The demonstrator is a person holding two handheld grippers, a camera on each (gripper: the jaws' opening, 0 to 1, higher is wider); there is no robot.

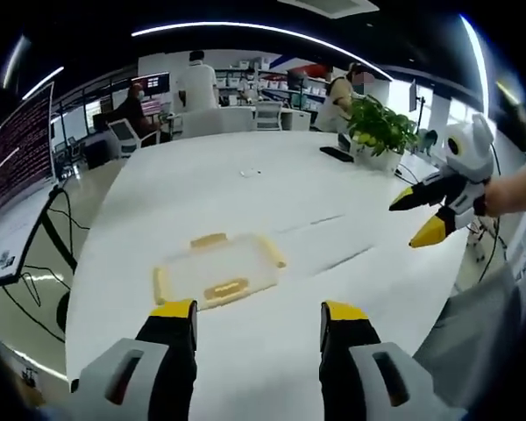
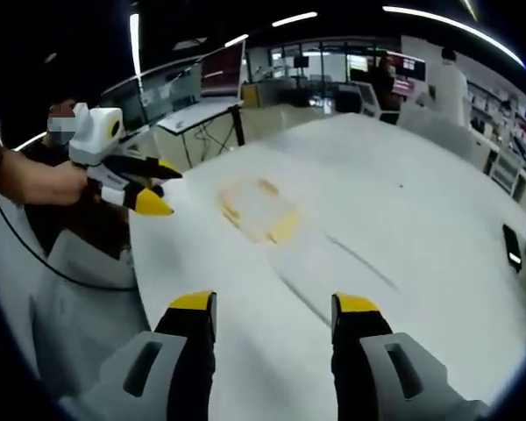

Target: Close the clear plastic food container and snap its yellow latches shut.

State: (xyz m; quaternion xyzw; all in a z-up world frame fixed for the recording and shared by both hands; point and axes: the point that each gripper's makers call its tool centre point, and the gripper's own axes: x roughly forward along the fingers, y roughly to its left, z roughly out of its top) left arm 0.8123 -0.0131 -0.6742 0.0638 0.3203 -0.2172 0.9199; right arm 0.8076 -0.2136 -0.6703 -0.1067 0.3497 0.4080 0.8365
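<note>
Clear container (image 1: 217, 273) with yellow latches (image 1: 227, 288) on a white table (image 1: 272, 189), both grippers held above it, apart from it.

In the left gripper view, the left gripper (image 1: 259, 320) rises from the bottom edge with its jaws apart and nothing between them; the container lies just above its left jaw, lower left of centre. The right gripper (image 1: 422, 217) enters at the right edge, held by a hand (image 1: 508, 195), its yellow tips spread. A potted plant (image 1: 381, 130) stands at the upper right and a phone (image 1: 337, 153) lies beside it. In the right gripper view, the right gripper (image 2: 274, 311) shows jaws apart and empty at the bottom; the container appears blurred at centre left, and the left gripper sits at the left edge, tips parted.
</note>
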